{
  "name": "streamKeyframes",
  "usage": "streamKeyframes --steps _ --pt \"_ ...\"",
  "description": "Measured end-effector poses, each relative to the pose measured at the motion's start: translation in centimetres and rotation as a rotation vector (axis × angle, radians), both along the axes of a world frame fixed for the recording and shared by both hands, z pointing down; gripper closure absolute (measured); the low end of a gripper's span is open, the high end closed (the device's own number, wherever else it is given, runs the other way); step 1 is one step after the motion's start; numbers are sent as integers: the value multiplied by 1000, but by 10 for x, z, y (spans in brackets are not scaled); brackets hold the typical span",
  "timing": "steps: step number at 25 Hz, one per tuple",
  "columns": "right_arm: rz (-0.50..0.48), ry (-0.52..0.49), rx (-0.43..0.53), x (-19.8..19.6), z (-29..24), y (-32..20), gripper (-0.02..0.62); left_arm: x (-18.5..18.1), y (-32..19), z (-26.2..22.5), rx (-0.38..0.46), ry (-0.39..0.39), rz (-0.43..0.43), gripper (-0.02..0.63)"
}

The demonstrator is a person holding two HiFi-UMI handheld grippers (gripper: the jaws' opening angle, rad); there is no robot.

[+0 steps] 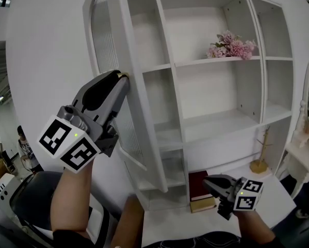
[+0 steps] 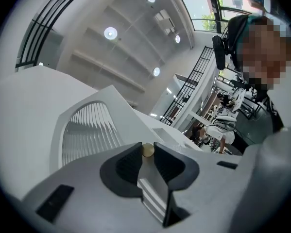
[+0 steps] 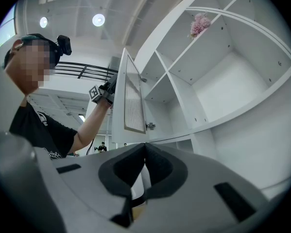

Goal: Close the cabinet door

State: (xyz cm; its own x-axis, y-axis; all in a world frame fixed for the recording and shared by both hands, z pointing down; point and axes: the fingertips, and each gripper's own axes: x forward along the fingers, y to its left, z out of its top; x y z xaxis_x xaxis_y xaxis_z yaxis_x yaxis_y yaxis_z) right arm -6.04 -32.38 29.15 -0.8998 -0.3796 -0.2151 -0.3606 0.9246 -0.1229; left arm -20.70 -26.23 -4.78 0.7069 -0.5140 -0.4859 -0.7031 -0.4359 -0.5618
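The left gripper [image 1: 122,82] is clamped on the small brass knob [image 2: 148,150] of the cabinet door [image 1: 105,40]. That grip is probably there to steer the door shut, since it stands swung wide at the left side of the cabinet [image 1: 216,94]. The right gripper [image 1: 209,181] hangs low, jaws pressed together on nothing, apparently spare. No brand or lettering is legible.

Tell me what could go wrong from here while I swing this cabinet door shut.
1. The left tongs pinch the small round knob only at their very tips, so it may slip out partway through the swing.
2. If the grip slips, the open door could swing freely and bang against the cabinet, jarring its ribbed panel.
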Motion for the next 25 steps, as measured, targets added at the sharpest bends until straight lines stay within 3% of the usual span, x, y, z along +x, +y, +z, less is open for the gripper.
streamKeyframes --steps 25 --pt "47 -37 -10 68 4 -45 591 58 -84 0 64 -79 -223 531"
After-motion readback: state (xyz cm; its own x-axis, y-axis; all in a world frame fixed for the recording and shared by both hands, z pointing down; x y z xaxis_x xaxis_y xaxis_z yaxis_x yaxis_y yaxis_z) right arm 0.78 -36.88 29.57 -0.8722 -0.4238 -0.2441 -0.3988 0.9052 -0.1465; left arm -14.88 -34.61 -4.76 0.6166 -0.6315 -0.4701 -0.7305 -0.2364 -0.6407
